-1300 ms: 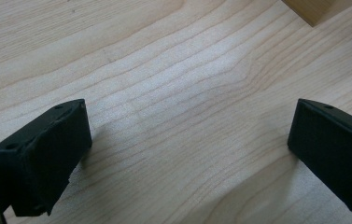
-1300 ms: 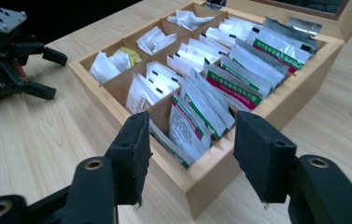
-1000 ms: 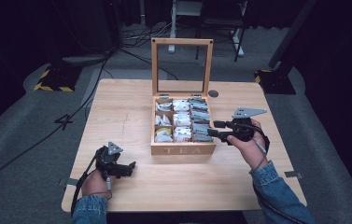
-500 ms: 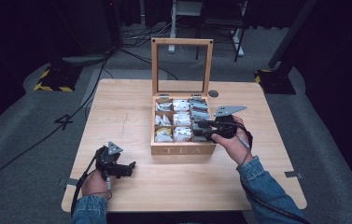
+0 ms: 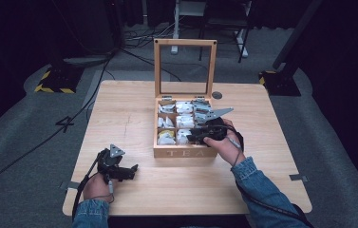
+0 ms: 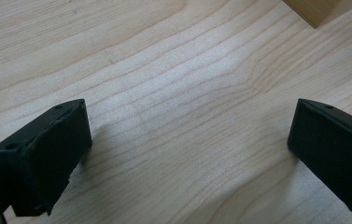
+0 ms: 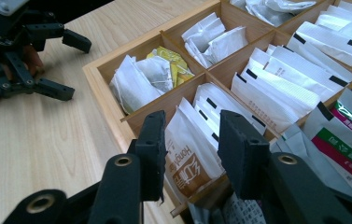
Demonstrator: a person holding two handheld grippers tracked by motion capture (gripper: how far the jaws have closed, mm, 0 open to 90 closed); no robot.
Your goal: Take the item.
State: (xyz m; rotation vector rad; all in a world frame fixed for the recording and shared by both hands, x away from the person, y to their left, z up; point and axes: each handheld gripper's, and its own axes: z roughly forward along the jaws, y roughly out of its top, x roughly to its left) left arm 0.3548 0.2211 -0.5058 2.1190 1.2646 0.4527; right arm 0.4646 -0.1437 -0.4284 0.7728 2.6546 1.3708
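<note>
a: where is the right gripper (image 7: pixel 190 140)?
b: over the near middle compartment of the wooden tea box (image 5: pixel 184 153), its jaws part-way apart on either side of a white and brown sachet (image 7: pixel 190 156), one to each side; whether they press it cannot be told.

a: and the box itself?
b: mid-table (image 5: pixel 119 109), glass lid (image 5: pixel 184 66) upright, compartments full of tea bags (image 7: pixel 141 77).

a: the left gripper (image 5: pixel 131 172)?
b: resting near the table's front left, well apart from the box, jaws spread wide over bare wood, holding nothing.
</note>
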